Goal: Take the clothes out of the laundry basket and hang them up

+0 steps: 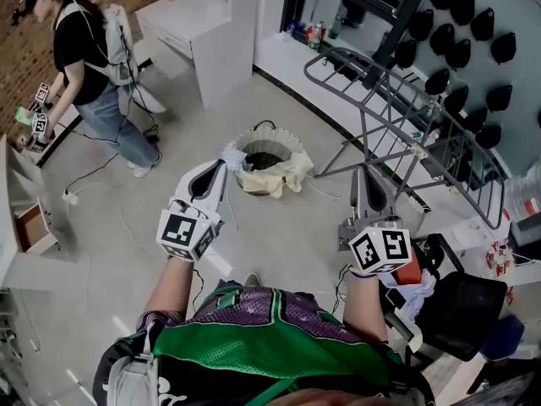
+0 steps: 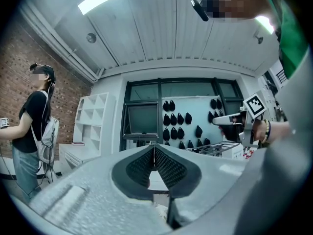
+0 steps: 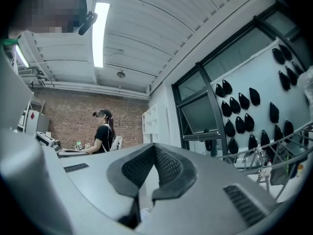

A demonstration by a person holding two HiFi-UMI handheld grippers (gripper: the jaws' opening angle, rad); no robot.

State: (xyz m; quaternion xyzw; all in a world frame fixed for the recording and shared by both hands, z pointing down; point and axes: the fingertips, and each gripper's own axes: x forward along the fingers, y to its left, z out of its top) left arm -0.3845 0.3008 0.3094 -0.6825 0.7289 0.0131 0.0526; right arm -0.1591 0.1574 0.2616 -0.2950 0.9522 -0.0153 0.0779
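Note:
The round laundry basket (image 1: 290, 172) with a pale cloth liner stands on the floor in the middle of the head view, with dark clothes (image 1: 264, 160) inside. My left gripper (image 1: 219, 168) is shut and empty, its tip just left of the basket. To the basket's right my right gripper (image 1: 370, 174) hangs shut with nothing in it. The metal drying rack (image 1: 397, 112) stands beyond it, bare. In the left gripper view the pads (image 2: 146, 163) meet, and the right gripper (image 2: 224, 119) and the rack (image 2: 215, 149) show on the right. The right gripper view shows closed pads (image 3: 166, 166) and the rack (image 3: 286, 153).
Another person (image 1: 89, 62) works at a bench at the back left. A white shelf unit (image 1: 207, 32) stands behind the basket. Cables trail over the floor (image 1: 118, 210). A black chair (image 1: 465, 311) with cloth is at my right. Black objects hang on the wall (image 1: 473, 24).

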